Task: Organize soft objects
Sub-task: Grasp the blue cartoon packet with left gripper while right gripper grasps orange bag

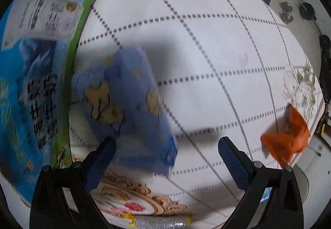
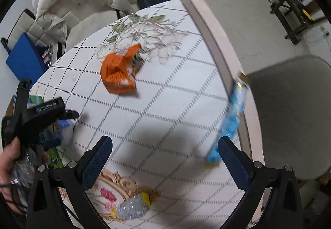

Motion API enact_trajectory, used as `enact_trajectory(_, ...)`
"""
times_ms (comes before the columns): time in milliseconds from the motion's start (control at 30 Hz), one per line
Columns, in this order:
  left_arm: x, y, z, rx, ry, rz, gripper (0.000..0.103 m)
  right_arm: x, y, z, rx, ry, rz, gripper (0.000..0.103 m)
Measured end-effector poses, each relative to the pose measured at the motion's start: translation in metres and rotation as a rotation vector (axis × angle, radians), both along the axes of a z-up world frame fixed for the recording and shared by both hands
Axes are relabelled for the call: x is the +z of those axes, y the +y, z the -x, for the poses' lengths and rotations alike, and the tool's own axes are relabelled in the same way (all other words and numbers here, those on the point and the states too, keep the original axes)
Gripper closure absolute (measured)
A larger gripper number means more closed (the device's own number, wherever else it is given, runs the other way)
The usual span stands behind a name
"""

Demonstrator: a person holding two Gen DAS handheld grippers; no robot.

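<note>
Blue patterned cloth (image 1: 132, 104) lies just ahead of the left gripper (image 1: 166, 144), jaws spread and empty like the right gripper (image 2: 165, 144); lower squarely and pinch a raised fold.

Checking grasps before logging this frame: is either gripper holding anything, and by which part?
Nothing is held. The left gripper is open over the blue patterned cloth; the right gripper is open too.

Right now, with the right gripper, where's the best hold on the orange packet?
Probably the raised corner flap of the orange packet, at its far end near the flower print. The packet lies crumpled on the tablecloth with that flap sticking up, so open fingers coming from above could close across it. The flatter body offers less to pinch.
</note>
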State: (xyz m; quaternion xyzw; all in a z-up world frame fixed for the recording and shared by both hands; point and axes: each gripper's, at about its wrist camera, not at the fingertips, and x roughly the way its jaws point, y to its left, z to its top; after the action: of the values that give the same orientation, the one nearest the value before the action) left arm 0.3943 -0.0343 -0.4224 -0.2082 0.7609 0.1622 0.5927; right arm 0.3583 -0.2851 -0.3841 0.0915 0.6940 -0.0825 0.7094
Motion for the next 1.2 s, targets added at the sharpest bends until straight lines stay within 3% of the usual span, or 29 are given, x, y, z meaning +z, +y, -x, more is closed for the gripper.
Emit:
enact_trajectory(200,0.004,-0.002,-0.017,-0.121,-0.056,-0.069,0.002,-0.047,0.018,-0.071,0.01,0.061,-0.109,0.0)
enact_trajectory(333,0.007,-0.002,-0.025,-0.18,-0.077,-0.066,0.002,-0.078,0.028,-0.101,-0.007,0.102,-0.156,0.0)
enact_trajectory(400,0.009,0.001,-0.028,-0.188,-0.087,-0.05,0.002,-0.091,0.035,-0.108,-0.002,0.127,-0.161,0.008)
enact_trajectory(467,0.011,0.006,-0.032,-0.173,-0.097,-0.03,0.002,-0.1,0.04,-0.111,0.01,0.147,-0.157,0.025)
enact_trajectory(500,0.013,0.01,-0.033,-0.158,-0.112,-0.012,0.004,-0.104,0.042,-0.112,0.016,0.156,-0.155,0.029)
enact_trajectory(633,0.023,0.016,-0.037,-0.171,-0.133,-0.03,0.029,-0.105,0.046,-0.109,0.054,0.145,-0.123,0.043)
enact_trajectory(700,0.029,0.015,-0.033,-0.206,-0.148,-0.06,0.062,-0.105,0.046,-0.108,0.066,0.145,-0.127,0.045)
enact_trajectory(733,0.034,0.016,-0.032,-0.229,-0.16,-0.058,0.072,-0.105,0.045,-0.107,0.073,0.146,-0.119,0.046)
enact_trajectory(933,0.034,-0.001,-0.013,-0.261,-0.169,0.001,0.089,-0.101,0.043,-0.091,0.1,0.16,-0.137,0.051)
enact_trajectory(1200,0.062,-0.03,0.016,-0.346,-0.228,0.051,0.096,-0.082,0.038,-0.054,0.107,0.127,-0.163,0.056)
